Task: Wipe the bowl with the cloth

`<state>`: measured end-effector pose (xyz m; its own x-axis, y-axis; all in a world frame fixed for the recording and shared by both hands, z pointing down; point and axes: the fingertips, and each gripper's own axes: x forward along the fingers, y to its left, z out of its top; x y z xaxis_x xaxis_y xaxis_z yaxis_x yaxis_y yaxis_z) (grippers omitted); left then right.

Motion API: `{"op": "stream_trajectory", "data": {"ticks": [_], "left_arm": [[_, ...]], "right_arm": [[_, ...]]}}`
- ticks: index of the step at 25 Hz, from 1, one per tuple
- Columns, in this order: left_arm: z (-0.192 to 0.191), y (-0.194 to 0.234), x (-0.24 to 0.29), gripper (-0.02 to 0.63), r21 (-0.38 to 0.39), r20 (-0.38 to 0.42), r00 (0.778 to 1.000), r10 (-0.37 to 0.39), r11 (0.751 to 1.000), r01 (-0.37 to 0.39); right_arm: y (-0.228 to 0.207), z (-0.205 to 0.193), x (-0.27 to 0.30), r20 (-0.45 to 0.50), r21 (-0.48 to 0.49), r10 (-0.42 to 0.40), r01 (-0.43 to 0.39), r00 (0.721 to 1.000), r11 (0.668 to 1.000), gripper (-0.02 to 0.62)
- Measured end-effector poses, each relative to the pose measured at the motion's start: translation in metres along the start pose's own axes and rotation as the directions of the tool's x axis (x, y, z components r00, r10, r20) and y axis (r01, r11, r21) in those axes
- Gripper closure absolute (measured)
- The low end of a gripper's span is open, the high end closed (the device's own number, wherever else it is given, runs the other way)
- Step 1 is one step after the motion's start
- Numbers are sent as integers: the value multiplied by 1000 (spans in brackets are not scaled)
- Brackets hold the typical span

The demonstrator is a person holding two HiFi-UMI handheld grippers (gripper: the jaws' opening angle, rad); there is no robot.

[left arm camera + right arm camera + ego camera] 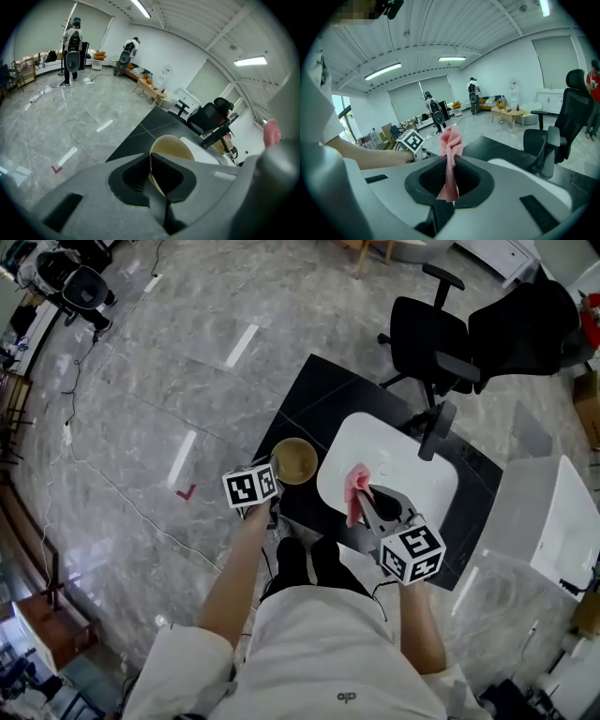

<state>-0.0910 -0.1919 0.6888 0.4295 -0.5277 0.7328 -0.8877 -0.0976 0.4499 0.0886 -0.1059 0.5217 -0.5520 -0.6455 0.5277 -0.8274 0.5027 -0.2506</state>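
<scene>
In the head view a tan bowl [294,460] hangs over the left edge of the black table [319,395]. My left gripper [276,480] is shut on its near rim. The left gripper view shows that rim of the bowl [172,148] pinched between the dark pads, with the bowl tipped on its side. My right gripper [367,499] is shut on a pink cloth [355,493] above the white tray [422,474], a short way right of the bowl. In the right gripper view the cloth [450,151] stands up in a bunch from between the pads.
A black office chair [441,338] stands at the table's far side, one armrest [437,429] reaching over the white tray. A white box [553,521] sits on the floor to the right. Grey marble floor with cables lies to the left. People and equipment stand far across the room.
</scene>
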Motion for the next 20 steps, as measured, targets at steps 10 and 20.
{"op": "stream_trajectory", "data": {"ticks": [10,20], "left_arm": [[-11,16,25,583,-119,-24,1000,14,993,-17],[-14,18,33,583,-118,-22,1000,-2,993,-1]], "right_arm": [[-10,-8,15,-24,31,11,-11,1000,999,568],[-15,-14,19,-37,45,15,-14,999,999,568]]}}
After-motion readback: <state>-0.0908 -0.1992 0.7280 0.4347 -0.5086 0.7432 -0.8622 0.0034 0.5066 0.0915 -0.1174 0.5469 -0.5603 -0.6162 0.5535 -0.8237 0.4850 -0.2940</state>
